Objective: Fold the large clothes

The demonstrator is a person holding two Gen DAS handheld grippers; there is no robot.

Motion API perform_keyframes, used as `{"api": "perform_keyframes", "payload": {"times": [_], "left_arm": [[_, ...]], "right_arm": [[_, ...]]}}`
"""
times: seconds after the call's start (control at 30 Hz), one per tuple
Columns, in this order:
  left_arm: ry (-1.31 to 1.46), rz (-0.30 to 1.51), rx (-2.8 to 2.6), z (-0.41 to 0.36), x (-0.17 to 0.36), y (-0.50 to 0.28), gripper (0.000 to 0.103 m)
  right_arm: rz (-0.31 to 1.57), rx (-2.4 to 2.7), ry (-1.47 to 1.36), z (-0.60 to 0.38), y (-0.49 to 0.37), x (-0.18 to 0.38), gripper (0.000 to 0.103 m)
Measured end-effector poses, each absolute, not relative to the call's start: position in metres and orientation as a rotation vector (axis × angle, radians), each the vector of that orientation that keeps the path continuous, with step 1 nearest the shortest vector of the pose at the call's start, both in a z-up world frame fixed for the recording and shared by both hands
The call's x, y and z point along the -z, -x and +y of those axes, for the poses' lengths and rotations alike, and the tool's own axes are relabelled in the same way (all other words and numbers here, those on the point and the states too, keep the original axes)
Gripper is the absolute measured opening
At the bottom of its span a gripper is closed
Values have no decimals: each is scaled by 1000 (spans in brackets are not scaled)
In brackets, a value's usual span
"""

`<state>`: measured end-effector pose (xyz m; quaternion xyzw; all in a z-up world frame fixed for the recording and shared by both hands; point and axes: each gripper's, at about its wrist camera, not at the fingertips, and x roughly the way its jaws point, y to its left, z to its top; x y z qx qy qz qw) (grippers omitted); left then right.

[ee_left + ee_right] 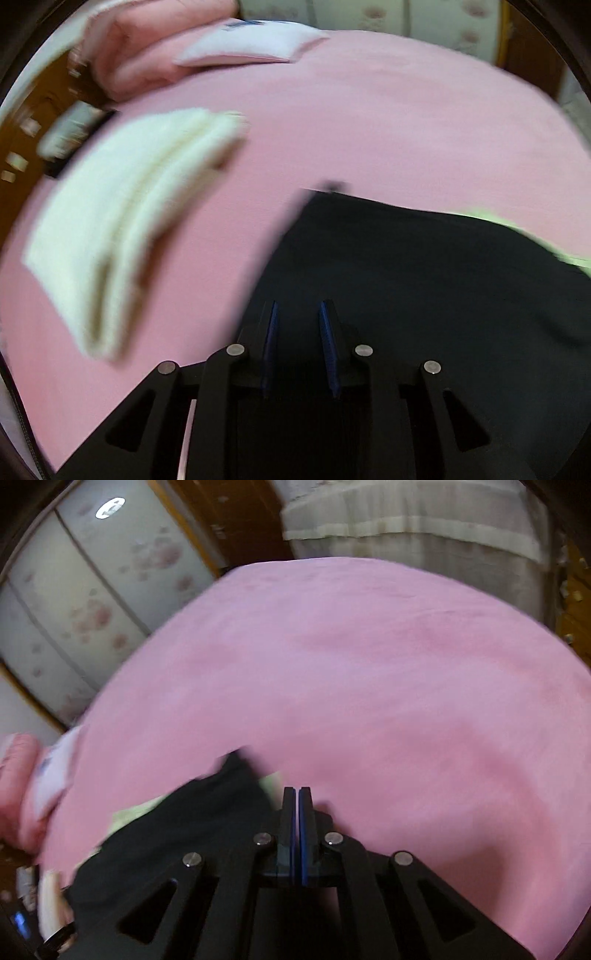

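A black garment (424, 277) lies spread on the pink bed sheet (369, 122), with a pale green cloth (495, 218) showing at its far right edge. My left gripper (298, 303) hovers over the garment's near left part, its blue pads a small gap apart, and I see no fold pinched between them. In the right wrist view the same black garment (177, 830) and green cloth (136, 812) lie left of my right gripper (297, 789). Its pads are pressed together with nothing in them, above bare pink sheet (369, 683).
A folded white garment (122, 221) lies on the sheet to the left. A rolled pink quilt (140, 48) and a white pillow (251, 44) sit at the bed's far left. Flowered wardrobe doors (92, 602) and a pale curtain (424, 528) stand beyond the bed.
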<state>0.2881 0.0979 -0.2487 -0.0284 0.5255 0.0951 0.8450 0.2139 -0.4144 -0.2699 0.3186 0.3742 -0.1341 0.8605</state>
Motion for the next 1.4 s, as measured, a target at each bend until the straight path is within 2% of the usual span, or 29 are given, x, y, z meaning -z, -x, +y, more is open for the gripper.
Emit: {"api": "perform_keyframes", "payload": {"times": [0.2, 0.43, 0.57, 0.6, 0.67, 0.77, 0.93, 1.03, 1.23, 1.4], "left_arm": [[68, 1164, 84, -6, 238, -268, 23], [-159, 1180, 66, -41, 253, -263, 27], [-371, 1130, -59, -20, 262, -252, 28], [-390, 1128, -73, -11, 264, -253, 30], [-357, 1127, -83, 9, 265, -247, 34], [-371, 1181, -202, 42, 274, -242, 34], [-302, 1231, -343, 96, 278, -229, 34], [-279, 1245, -452, 115, 273, -220, 34], [-6, 1308, -591, 158, 246, -194, 34], [129, 1364, -553, 151, 231, -161, 34]], "right_arm": [[956, -161, -814, -278, -232, 294, 1], [1122, -362, -604, -218, -227, 315, 0], [1103, -382, -552, -257, -221, 311, 0], [1106, -285, -480, -273, -216, 308, 0], [1101, -162, -403, -303, -203, 305, 0], [1092, -101, -476, -352, -192, 301, 0], [1113, 343, -114, -380, -171, 281, 0], [1131, 483, -87, -390, -161, 276, 0], [1096, 394, -171, -376, -166, 238, 0], [1074, 151, -264, -310, -194, 209, 0]]}}
